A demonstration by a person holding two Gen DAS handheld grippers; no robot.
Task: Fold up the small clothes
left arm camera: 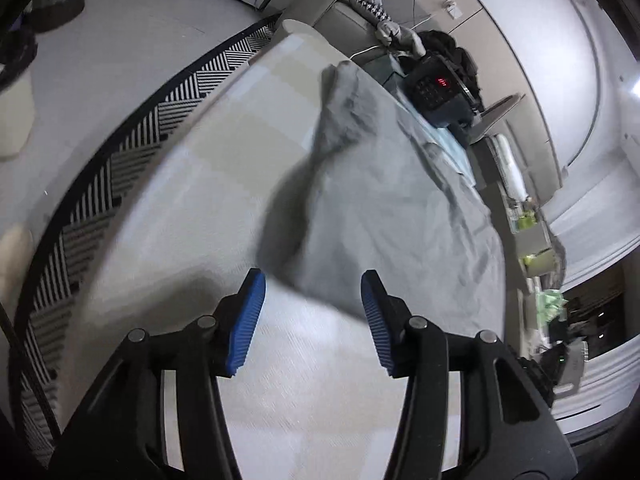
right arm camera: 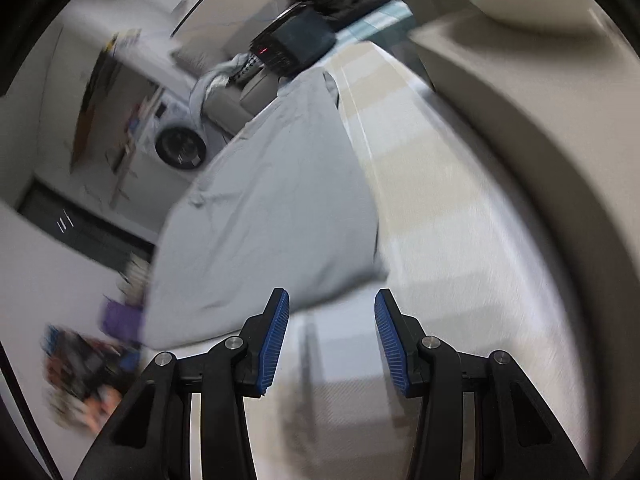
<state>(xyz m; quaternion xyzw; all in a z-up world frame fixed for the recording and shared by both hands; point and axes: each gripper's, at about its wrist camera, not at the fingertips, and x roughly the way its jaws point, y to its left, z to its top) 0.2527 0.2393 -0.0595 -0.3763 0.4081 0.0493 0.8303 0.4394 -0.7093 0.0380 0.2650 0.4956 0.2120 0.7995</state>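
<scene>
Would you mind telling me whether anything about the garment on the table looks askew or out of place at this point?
Yes: the grey garment is not lying flat. Its far end is bunched into a twisted ridge, and its right side hangs over the table edge. Both the left gripper and right gripper are open and hold nothing.

Left gripper (left arm camera: 313,280) with black linkage arms, round silver pivot pins, ribbed blue fingers (left arm camera: 247,326) at 5 and 7 o'clock, right gripper (right arm camera: 331,298) matching, blue ribbed fingers (right arm camera: 390,344), silver pins
</scene>
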